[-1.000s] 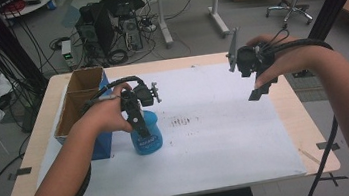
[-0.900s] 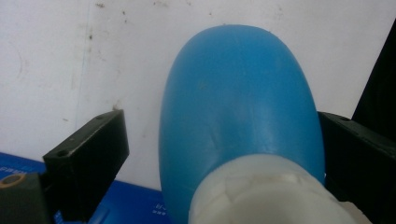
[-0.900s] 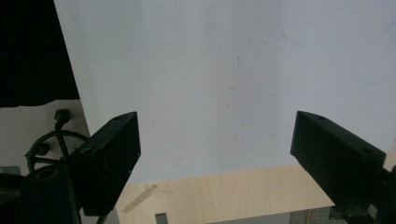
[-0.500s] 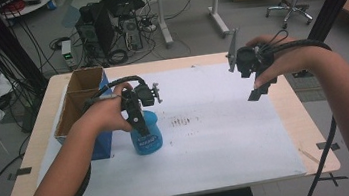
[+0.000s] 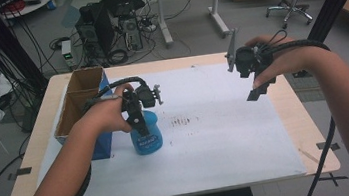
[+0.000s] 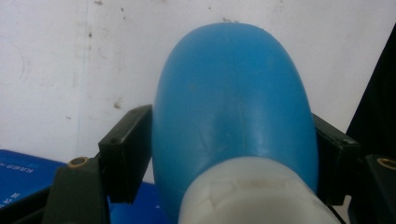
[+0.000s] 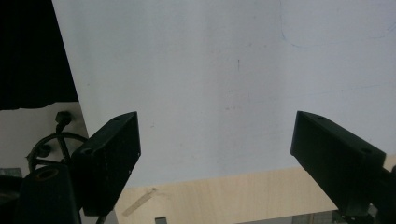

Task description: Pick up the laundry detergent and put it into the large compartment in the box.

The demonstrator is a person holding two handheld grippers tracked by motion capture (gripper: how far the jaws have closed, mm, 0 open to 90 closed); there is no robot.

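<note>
left gripper (image 6: 233, 154): jaws have just been closing and are now being pressed on both flanks of the blue bottle (image 6: 233, 107), just below its white neck; it is also being seen from above in the high view (image 5: 137, 117)
blue bottle: being held upright on the white sheet (image 5: 227, 137), just beside the blue-sided cardboard box (image 5: 80, 102), left of centre; seen from above at (image 5: 145, 134)
bottle look: smooth, glossy blue plastic, rounded shoulders tapering to a white collar; a label is being shown on the front, text too small to read
risk 1: bottle could be squirting out of the jaws if lifted now; rounded, slick wall is giving the flat pads little to bite on
risk 2: soft wall could be dented if squeeze is being overdone; a faint crease is already being seen near the neck
risk 3: bottle could be knocked against the box on a tilted lift, since the two are being kept so close
right gripper (image 7: 215, 154): jaws being held wide apart with nothing between them, hovering over the far right edge of the sheet; seen in the high view at (image 5: 255, 75)
table (image 5: 312, 126): pale wood edge being seen beyond the sheet
</note>
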